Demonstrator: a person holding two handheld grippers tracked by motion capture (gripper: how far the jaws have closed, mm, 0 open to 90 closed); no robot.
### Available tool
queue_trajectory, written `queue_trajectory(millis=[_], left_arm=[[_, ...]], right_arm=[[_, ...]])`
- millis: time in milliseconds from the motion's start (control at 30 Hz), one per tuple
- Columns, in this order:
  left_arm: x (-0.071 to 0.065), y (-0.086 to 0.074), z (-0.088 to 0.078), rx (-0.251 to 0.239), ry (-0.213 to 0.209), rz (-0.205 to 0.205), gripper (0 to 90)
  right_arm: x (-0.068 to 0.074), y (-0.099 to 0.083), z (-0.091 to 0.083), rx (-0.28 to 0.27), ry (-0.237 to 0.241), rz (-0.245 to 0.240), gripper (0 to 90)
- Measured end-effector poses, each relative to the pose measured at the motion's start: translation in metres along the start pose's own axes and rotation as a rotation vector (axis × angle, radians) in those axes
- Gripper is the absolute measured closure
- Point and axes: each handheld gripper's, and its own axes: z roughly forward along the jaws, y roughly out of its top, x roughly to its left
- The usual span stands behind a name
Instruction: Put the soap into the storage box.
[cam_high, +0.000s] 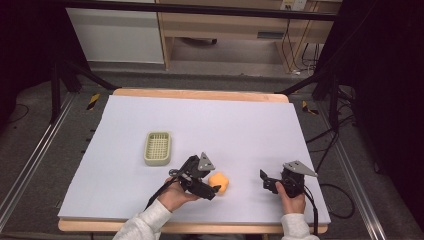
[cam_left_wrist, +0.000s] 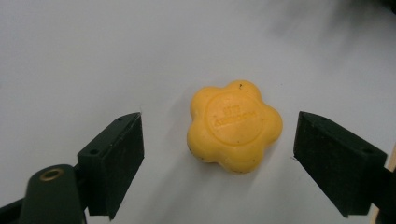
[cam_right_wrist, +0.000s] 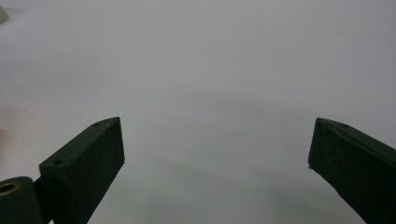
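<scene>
high view: left tongs (cam_high: 214, 189) touching or just beside soap (cam_high: 219, 183) at table (cam_high: 125, 130) near edge, right tongs (cam_high: 266, 180) well apart at 3 o'clock | left gripper view: soap (cam_left_wrist: 235, 126) at 12 o'clock between wide jaws, untouched, no long axis | right gripper view: jaws wide, nothing held; left hand nearer

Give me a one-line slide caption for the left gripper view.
Left gripper, jaws wide open, frames a yellow flower-shaped soap lying untouched on the white table.
</scene>
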Motion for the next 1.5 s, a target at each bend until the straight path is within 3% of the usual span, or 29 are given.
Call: queue_trajectory(millis=[567,1067,1500], left_arm=[[-0.004,0.007,0.022,0.071,-0.011,0.02,14.9],[-0.006,0.01,0.034,0.113,-0.029,0.055,15.3],[-0.006,0.009,0.047,0.15,-0.039,0.062,17.4]], right_arm=[[0.0,0.0,0.0,0.003,0.0,-0.001,4.1],[0.0,0.0,0.0,0.006,0.003,0.003,4.1],[0.0,0.0,0.001,0.008,0.003,0.0,4.1]])
